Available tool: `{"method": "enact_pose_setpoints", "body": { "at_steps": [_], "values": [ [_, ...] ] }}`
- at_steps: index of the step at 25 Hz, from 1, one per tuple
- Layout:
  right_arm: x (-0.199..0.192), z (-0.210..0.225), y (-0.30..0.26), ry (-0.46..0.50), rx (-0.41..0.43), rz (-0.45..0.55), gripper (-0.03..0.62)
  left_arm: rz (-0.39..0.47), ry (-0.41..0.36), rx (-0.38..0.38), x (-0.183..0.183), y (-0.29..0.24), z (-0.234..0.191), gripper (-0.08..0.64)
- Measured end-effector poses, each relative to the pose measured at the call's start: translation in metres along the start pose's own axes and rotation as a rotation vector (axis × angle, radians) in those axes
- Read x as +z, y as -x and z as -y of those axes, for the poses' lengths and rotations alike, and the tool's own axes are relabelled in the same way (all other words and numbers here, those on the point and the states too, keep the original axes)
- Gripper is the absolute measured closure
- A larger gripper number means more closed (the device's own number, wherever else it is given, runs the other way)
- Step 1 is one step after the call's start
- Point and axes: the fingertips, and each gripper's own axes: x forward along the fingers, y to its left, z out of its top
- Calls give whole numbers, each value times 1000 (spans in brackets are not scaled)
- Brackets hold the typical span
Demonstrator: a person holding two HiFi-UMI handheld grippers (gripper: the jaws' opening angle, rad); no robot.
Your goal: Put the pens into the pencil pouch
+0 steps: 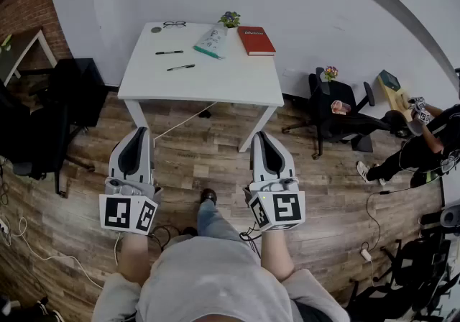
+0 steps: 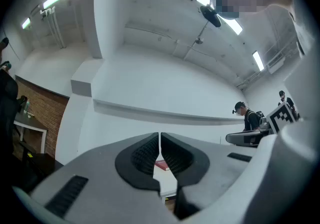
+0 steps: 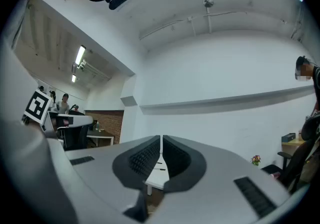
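Your left claw (image 2: 160, 144) and right claw (image 3: 161, 149), both ribbed and pinched shut on nothing, hang short of the white bench (image 1: 215, 83) bearing two slim pens (image 1: 169, 52) and a soft pouch (image 1: 212, 42).

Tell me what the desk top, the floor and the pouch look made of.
Desk top: smooth white laminate or painted board, matte, seemingly. Floor: wood-look planks, grain and seams visible; real or laminate unclear. Pouch: probably soft fabric or plastic, teal-edged; too small to tell.
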Motion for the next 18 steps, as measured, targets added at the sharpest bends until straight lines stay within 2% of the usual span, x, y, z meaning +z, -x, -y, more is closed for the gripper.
{"method": "enact_pose_setpoints", "body": {
  "at_steps": [18],
  "values": [
    [-9, 0, -15, 3, 17, -15, 555, -11, 4, 21, -10, -8, -10, 526]
  ]
}}
